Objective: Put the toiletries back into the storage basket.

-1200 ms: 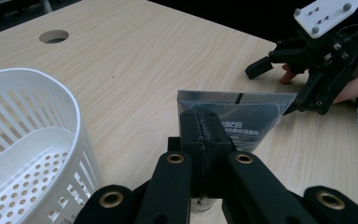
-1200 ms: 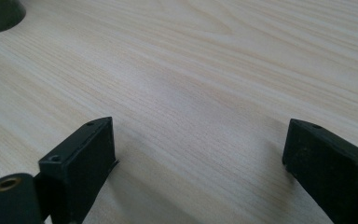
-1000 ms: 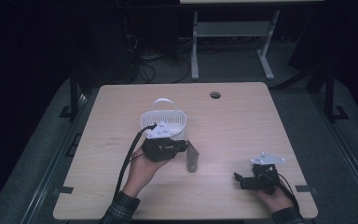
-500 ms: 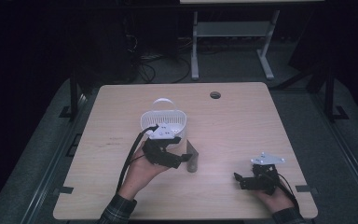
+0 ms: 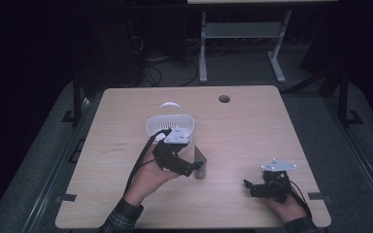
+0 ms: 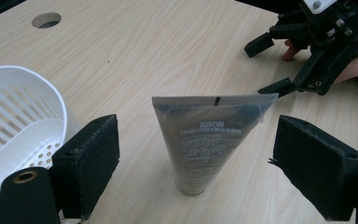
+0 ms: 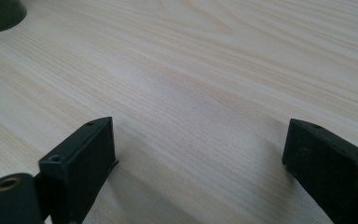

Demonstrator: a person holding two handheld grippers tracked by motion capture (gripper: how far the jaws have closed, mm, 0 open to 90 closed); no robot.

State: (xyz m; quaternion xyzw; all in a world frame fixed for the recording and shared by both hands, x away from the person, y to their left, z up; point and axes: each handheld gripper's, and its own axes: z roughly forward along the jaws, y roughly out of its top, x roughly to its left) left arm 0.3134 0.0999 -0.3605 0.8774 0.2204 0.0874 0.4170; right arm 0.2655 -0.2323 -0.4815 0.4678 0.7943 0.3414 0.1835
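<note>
Your left gripper point(image 6: 198, 163) has its fingers point(image 6: 91, 163) spread wide — they have just been opening, and neither pad touches anything. The grey tube point(image 6: 205, 140) stands between them, upright on its cap with the flat crimped end on top, clear of both pads; it sits a little nearer the left-hand finger than the right-hand one in the left gripper view. In the high view the tube point(image 5: 200, 165) stands just beyond the fingertips of your left gripper point(image 5: 194, 167), on the counter point(image 5: 252, 126).

The white basket point(image 6: 14, 116) lies just outside the left-hand finger, close beside it, slotted wall facing the pad. In the high view the basket point(image 5: 167, 124) sits right behind the gripper body, handle up.

Your right gripper point(image 7: 198, 163) also has its fingers point(image 7: 81, 168) wide apart, nothing between them — bare counter wood there. In the high view it rests low on the counter point(image 5: 252, 187), well apart from the tube, fingertips pointed toward it. The left gripper view shows it beyond the tube point(image 6: 272, 65), past the right-hand finger.
</note>
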